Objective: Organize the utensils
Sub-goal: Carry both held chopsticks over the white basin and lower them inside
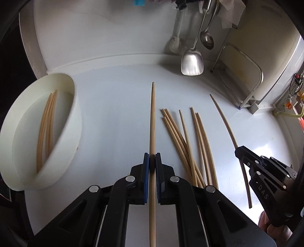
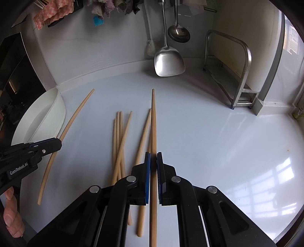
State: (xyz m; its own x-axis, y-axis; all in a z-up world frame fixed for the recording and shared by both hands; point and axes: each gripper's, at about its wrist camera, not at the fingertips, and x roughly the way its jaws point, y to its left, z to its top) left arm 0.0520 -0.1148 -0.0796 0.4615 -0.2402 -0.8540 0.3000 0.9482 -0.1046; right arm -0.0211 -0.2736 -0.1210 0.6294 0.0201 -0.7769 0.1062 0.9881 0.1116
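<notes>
My left gripper (image 1: 152, 154) is shut on a bamboo chopstick (image 1: 152, 121) that runs straight ahead between its fingers, above the white counter. My right gripper (image 2: 153, 154) is shut on another chopstick (image 2: 153, 121), held the same way. Each gripper shows in the other view: the right one (image 1: 239, 152) at the right edge, the left one (image 2: 58, 143) at the left edge. Several loose chopsticks (image 1: 188, 144) lie on the counter between them, also in the right wrist view (image 2: 121, 140). A white oval holder (image 1: 75, 106) at the left has several chopsticks (image 1: 46, 129) inside.
A steel spatula (image 1: 191, 62) and ladle (image 1: 207, 39) hang on the back wall, with a white brush (image 1: 175, 42) beside them. A metal rack (image 2: 241, 76) stands at the back right. Cloths (image 2: 53, 13) hang at the upper left. The counter (image 2: 218, 142) is white.
</notes>
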